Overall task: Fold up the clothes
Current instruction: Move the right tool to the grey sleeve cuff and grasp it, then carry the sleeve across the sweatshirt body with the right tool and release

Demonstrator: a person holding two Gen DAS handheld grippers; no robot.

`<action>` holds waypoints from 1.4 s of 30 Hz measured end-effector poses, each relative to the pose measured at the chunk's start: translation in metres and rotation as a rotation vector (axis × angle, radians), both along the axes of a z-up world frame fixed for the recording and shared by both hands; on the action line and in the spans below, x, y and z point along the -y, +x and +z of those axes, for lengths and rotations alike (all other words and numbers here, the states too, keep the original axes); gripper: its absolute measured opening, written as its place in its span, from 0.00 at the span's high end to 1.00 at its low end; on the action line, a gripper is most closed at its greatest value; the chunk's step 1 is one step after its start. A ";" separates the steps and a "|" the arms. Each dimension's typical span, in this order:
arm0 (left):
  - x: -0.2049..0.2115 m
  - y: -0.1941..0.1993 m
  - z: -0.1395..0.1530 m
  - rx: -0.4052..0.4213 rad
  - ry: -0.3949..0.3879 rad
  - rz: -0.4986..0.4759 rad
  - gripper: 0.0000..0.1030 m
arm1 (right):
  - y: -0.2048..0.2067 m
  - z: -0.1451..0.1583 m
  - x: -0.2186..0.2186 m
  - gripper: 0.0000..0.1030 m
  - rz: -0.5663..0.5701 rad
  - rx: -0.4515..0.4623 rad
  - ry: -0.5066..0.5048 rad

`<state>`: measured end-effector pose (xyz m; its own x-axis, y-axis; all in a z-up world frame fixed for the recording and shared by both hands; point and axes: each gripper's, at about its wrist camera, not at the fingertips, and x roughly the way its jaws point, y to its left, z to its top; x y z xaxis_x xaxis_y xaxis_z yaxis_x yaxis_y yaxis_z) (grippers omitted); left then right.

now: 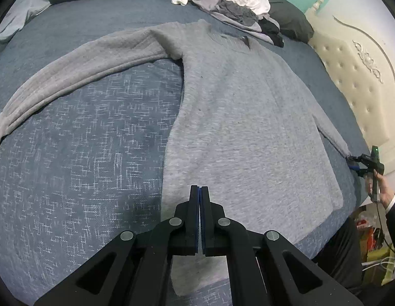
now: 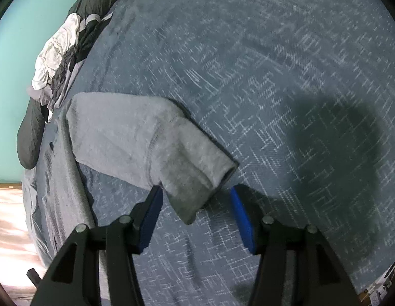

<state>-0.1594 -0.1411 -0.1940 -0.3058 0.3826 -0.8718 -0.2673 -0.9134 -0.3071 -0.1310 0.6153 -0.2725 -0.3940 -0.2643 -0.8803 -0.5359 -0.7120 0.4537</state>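
Note:
A grey sweater point(image 1: 238, 117) lies flat and spread out on the blue bedspread point(image 1: 82, 153), one sleeve point(image 1: 77, 68) stretched out to the left. My left gripper point(image 1: 200, 187) is shut and empty above the sweater's hem. My right gripper point(image 2: 196, 191) is open, its blue pads point(image 2: 242, 216) on either side of the other sleeve's cuff point(image 2: 195, 178), which lies on the bed between them. The right gripper also shows in the left wrist view point(image 1: 353, 162) at that cuff, held by a hand.
A pile of white, grey and black clothes point(image 1: 238, 2) and dark pillows point(image 1: 289, 15) lie at the far end of the bed. A cream tufted headboard point(image 1: 350, 76) stands on the right. Floor clutter point(image 1: 376, 242) lies beyond the bed's right edge.

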 end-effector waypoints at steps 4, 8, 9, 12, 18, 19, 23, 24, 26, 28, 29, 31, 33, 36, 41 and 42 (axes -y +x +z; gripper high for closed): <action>-0.008 -0.003 0.000 0.000 0.000 -0.006 1.00 | -0.005 -0.003 0.002 0.51 0.002 -0.003 0.026; -0.014 -0.007 0.000 0.001 -0.005 -0.009 1.00 | -0.007 0.001 0.000 0.82 0.012 0.004 0.081; -0.015 -0.008 -0.001 0.003 -0.007 -0.009 1.00 | -0.008 0.004 0.001 0.85 0.015 0.001 0.088; -0.014 -0.009 -0.002 0.007 -0.013 -0.006 1.00 | -0.010 0.015 0.003 0.92 0.040 -0.016 0.133; -0.018 -0.009 -0.003 0.014 -0.033 -0.002 1.00 | -0.025 0.056 -0.010 0.93 0.070 -0.111 0.289; -0.019 -0.009 -0.003 0.016 -0.036 -0.002 1.00 | -0.029 0.064 -0.016 0.93 0.067 -0.129 0.312; -0.027 -0.008 -0.004 0.023 -0.053 -0.006 1.00 | -0.049 0.090 -0.041 0.93 0.063 -0.182 0.400; -0.030 -0.009 -0.004 0.025 -0.060 -0.008 1.00 | -0.053 0.098 -0.049 0.93 0.058 -0.200 0.424; -0.034 -0.011 -0.005 0.030 -0.071 -0.008 1.00 | -0.060 0.111 -0.065 0.93 0.045 -0.227 0.454; -0.038 -0.013 -0.007 0.036 -0.079 -0.009 1.00 | -0.067 0.122 -0.079 0.93 0.033 -0.248 0.483; -0.041 -0.014 -0.008 0.038 -0.084 -0.011 0.99 | -0.071 0.126 -0.087 0.93 0.027 -0.256 0.494; -0.046 -0.015 -0.010 0.045 -0.091 -0.017 1.00 | -0.081 0.132 -0.100 0.93 0.030 -0.267 0.510; -0.052 -0.015 -0.013 0.053 -0.102 -0.025 1.00 | -0.091 0.136 -0.109 0.93 0.040 -0.277 0.529; -0.059 -0.015 -0.017 0.068 -0.121 -0.035 0.99 | -0.106 0.138 -0.121 0.93 0.047 -0.280 0.548; -0.064 -0.018 -0.025 0.090 -0.139 -0.036 1.00 | -0.126 0.141 -0.142 0.93 0.031 -0.286 0.564; -0.064 -0.018 -0.027 0.094 -0.142 -0.036 1.00 | -0.130 0.142 -0.147 0.93 0.026 -0.287 0.570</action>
<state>-0.1777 -0.0766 -0.2207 -0.2084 0.2628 -0.9421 -0.2766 -0.9398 -0.2009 -0.2612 0.7623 -0.1310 -0.6344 0.2016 -0.7462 -0.4286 -0.8952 0.1225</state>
